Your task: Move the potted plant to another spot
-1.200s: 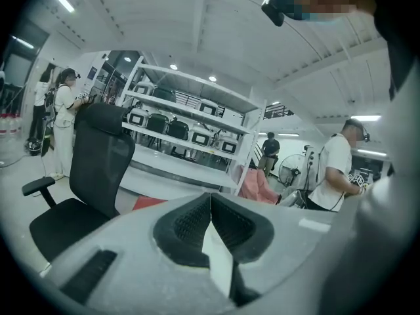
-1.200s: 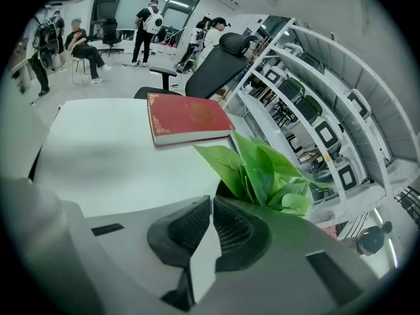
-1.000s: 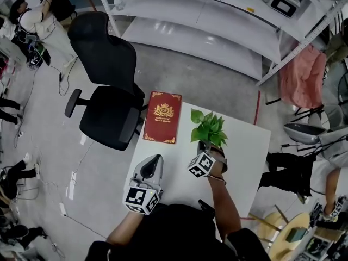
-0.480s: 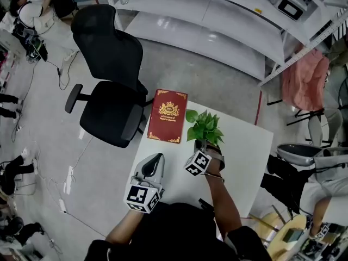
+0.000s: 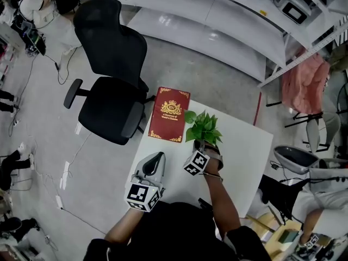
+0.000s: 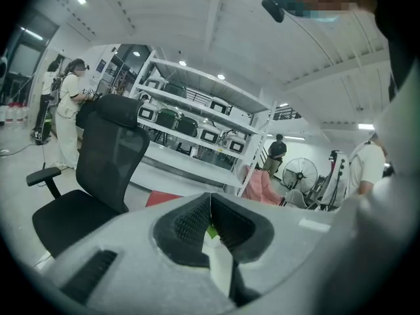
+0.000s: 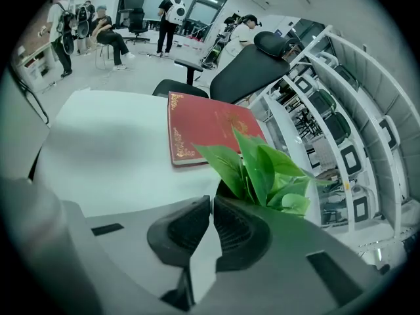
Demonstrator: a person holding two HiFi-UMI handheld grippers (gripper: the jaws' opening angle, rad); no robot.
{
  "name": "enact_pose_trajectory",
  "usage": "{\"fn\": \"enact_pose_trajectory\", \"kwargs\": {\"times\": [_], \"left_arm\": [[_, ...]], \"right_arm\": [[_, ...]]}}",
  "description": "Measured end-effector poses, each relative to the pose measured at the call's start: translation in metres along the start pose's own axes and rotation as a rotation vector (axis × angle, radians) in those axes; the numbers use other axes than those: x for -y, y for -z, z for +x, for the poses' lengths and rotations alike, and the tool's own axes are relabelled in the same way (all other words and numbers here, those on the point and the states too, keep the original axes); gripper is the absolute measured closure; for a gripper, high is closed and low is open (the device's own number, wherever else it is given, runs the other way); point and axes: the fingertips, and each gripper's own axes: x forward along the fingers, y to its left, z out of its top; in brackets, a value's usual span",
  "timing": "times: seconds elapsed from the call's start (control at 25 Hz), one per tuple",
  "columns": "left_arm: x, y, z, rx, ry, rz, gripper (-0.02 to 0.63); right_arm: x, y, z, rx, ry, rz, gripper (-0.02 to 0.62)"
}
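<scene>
The potted plant (image 5: 202, 128) has bright green leaves and a dark pot, and it stands near the middle of the white table (image 5: 247, 151). My right gripper (image 5: 206, 146) is down on the pot's near rim, jaws closed on it. In the right gripper view the leaves (image 7: 262, 166) rise just behind the nearly touching pads of that gripper (image 7: 211, 205); most of the pot is hidden. My left gripper (image 5: 154, 161) rests at the table's left edge, shut and holding nothing, its pads pressed together in the left gripper view (image 6: 210, 210).
A red hardcover book (image 5: 169, 121) lies on the table's far left corner, just left of the plant. A black office chair (image 5: 109, 80) stands beyond the table's left side. White shelving (image 5: 217, 20) runs along the back. People stand further off.
The plant and my right gripper have shifted left, closer to the red book. The left gripper has stayed where it was.
</scene>
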Motion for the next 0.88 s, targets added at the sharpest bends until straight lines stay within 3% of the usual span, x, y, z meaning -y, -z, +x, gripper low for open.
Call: {"fn": "enact_pose_trajectory", "kwargs": {"times": [0.32, 0.6, 0.68, 0.88], "left_arm": [[-0.003, 0.002, -0.007, 0.005, 0.013, -0.002, 0.589], [-0.001, -0.001, -0.017, 0.028, 0.051, 0.013, 0.589], [0.001, -0.002, -0.019, 0.035, 0.067, 0.019, 0.589], [0.016, -0.003, -0.02, 0.027, 0.129, 0.031, 0.588]], "right_arm": [[-0.001, 0.003, 0.0, 0.001, 0.044, 0.025, 0.577], [0.011, -0.002, -0.04, 0.071, 0.142, 0.15, 0.577], [0.017, -0.003, -0.058, 0.133, 0.169, 0.282, 0.577], [0.03, 0.019, -0.108, 0.308, 0.187, 0.783, 0.578]]}}
